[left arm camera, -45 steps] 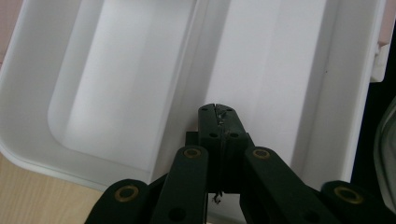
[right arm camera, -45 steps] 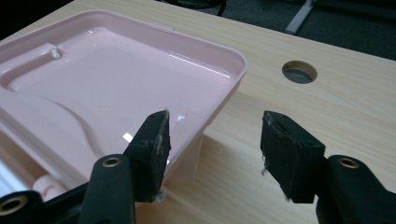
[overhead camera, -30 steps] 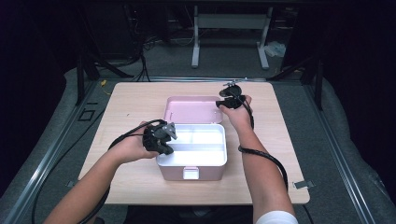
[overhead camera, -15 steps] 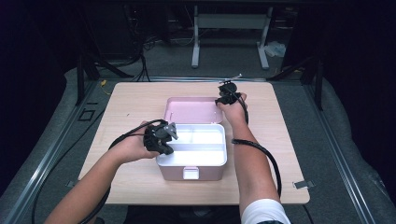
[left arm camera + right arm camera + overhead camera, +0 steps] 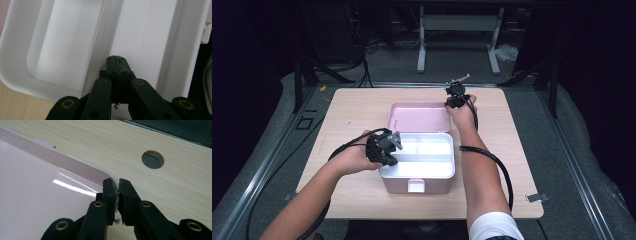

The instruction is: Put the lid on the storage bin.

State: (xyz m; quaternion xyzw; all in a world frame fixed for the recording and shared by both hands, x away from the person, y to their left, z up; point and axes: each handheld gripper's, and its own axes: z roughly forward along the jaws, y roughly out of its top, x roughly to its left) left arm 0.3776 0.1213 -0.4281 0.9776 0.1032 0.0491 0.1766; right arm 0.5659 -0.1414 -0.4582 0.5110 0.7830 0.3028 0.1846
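The pink box (image 5: 422, 170) stands open on the table (image 5: 357, 102), its lid (image 5: 419, 117) laid back flat behind it. The far right corner of the lid is pinched between the jaws of the right gripper (image 5: 117, 188), which have just been closing on its rim. So the grasp looks done, and closing the lid is probably what is left. The left gripper (image 5: 117, 61) is pressed together, with nothing seen between its jaws, and it rests over the divider of the white tray (image 5: 62, 50). The tray compartments around it appear empty.
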